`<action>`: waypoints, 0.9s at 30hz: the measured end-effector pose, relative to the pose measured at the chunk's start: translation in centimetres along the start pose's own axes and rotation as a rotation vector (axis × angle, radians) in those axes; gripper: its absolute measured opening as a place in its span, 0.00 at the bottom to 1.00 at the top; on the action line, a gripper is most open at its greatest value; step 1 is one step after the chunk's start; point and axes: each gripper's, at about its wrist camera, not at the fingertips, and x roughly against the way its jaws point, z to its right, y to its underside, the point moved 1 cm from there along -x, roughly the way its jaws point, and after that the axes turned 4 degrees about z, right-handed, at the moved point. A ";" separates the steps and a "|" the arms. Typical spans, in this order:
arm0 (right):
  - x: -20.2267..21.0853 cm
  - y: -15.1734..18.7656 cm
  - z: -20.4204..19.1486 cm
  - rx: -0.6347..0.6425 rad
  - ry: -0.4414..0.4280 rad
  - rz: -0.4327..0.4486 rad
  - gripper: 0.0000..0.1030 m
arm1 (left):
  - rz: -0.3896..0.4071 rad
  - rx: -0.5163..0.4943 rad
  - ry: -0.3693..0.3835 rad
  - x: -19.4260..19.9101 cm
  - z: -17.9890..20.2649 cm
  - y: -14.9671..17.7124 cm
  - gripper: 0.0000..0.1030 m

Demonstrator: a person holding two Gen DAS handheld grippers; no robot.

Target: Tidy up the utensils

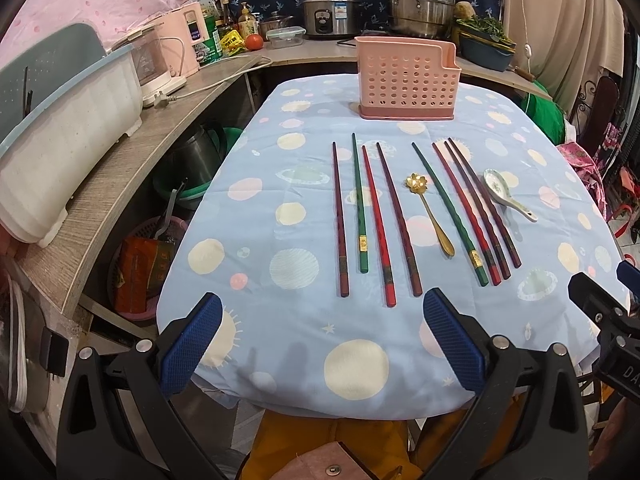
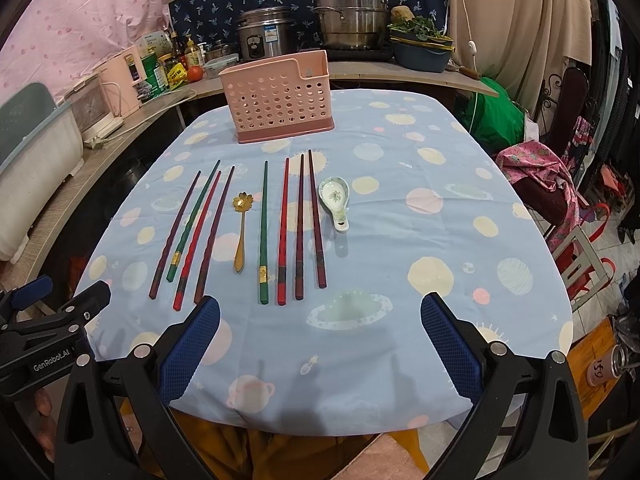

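The counter (image 1: 304, 364) wore a pale blue cloth printed with planets and suns. A pink perforated utensil holder (image 1: 406, 79) stood upright at its far end. Nearer lay two groups of four chopsticks, the left group (image 1: 374, 220) and the right group (image 1: 468, 210), dark red, green and red, pointing toward the holder. Between them lay a gold flower-bowled spoon (image 1: 430, 212), and just right of the right group a white ceramic spoon (image 1: 506, 194)

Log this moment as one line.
stage: start | left gripper: open | right gripper: open | chopsticks, spoons: on table | holder: upright
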 end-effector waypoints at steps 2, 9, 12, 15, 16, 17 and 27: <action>-0.1 -0.1 0.0 -0.003 -0.002 -0.001 0.94 | 0.001 0.006 0.001 -0.3 -0.3 0.1 0.93; -0.6 0.0 0.2 -0.007 -0.007 -0.009 0.94 | 0.001 0.001 0.008 -0.4 -0.4 0.0 0.93; -0.9 0.0 0.3 -0.012 -0.009 -0.013 0.94 | -0.001 0.006 0.009 -0.9 -0.5 -0.2 0.93; -1.3 0.0 0.5 -0.019 -0.009 -0.020 0.94 | -0.015 0.021 0.010 -1.7 -1.1 -0.4 0.93; -1.4 0.0 0.6 -0.021 -0.008 -0.023 0.94 | -0.020 0.028 0.007 -2.1 -1.4 -0.4 0.93; -1.6 -0.1 0.7 -0.023 -0.006 -0.026 0.94 | -0.026 0.038 0.007 -2.6 -1.7 -0.6 0.93; -4.3 -0.7 1.4 -0.042 -0.003 -0.072 0.94 | -0.107 0.081 0.015 -8.7 -3.3 -1.3 0.79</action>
